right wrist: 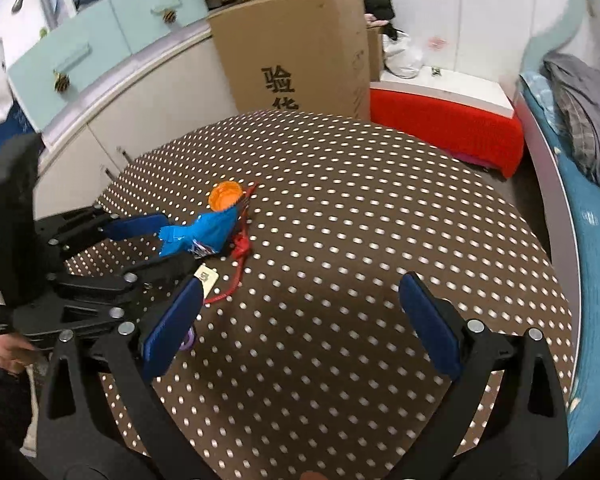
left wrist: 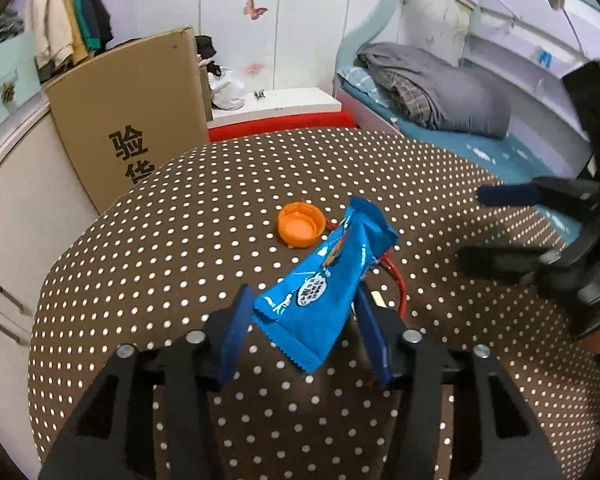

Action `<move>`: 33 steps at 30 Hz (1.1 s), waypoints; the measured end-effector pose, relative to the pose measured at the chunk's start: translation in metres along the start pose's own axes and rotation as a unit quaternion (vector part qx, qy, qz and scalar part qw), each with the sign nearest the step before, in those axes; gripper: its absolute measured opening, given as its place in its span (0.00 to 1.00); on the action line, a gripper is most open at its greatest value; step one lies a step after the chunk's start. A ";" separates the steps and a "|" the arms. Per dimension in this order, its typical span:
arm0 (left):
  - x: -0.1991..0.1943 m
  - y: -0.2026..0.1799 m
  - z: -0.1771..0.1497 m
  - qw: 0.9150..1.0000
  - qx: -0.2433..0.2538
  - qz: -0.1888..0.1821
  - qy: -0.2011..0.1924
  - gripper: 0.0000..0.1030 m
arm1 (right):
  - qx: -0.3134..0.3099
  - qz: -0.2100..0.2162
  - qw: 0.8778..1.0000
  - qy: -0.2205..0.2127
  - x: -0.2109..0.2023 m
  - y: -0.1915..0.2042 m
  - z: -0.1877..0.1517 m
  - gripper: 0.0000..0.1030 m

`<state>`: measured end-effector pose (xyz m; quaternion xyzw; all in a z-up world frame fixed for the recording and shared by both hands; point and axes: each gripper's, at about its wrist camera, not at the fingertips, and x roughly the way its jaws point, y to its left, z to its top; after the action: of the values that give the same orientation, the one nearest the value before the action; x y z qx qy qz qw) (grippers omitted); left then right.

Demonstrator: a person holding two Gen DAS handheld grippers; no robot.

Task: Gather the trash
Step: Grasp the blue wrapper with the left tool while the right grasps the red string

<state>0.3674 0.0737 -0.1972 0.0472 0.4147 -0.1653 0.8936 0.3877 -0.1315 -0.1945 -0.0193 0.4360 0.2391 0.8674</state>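
Now one blue wrapper [left wrist: 326,280] pinched in left tool [left wrist: 300,316], one orange cap [left wrist: 300,226], right tool [right wrist: 300,320] wide.

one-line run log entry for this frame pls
left tool: around crinkled blue plastic snack wrapper, grip unclear | right tool: open, empty | round orange plastic bottle cap: on table

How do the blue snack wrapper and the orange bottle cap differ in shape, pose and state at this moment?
The blue snack wrapper is long, flat and crinkled; the orange bottle cap is small, round and rigid. The wrapper sits tilted between the fingers of the left gripper, its near end raised; the cap lies flat, open side up, with no gripper on it. The wrapper carries print; the cap is plain. Both are on the dotted brown tablecloth, close together.
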 end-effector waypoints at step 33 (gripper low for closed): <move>-0.028 -0.017 -0.001 0.997 -0.046 -0.048 -0.032 0.06 | 0.013 -0.027 0.998 -0.060 -0.080 -0.035 -0.036 0.08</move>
<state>0.3442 0.0649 -0.1752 -0.0192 0.3949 -0.1902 0.8986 0.3351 -0.2031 -0.1616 -0.0053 0.3855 0.2106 0.8983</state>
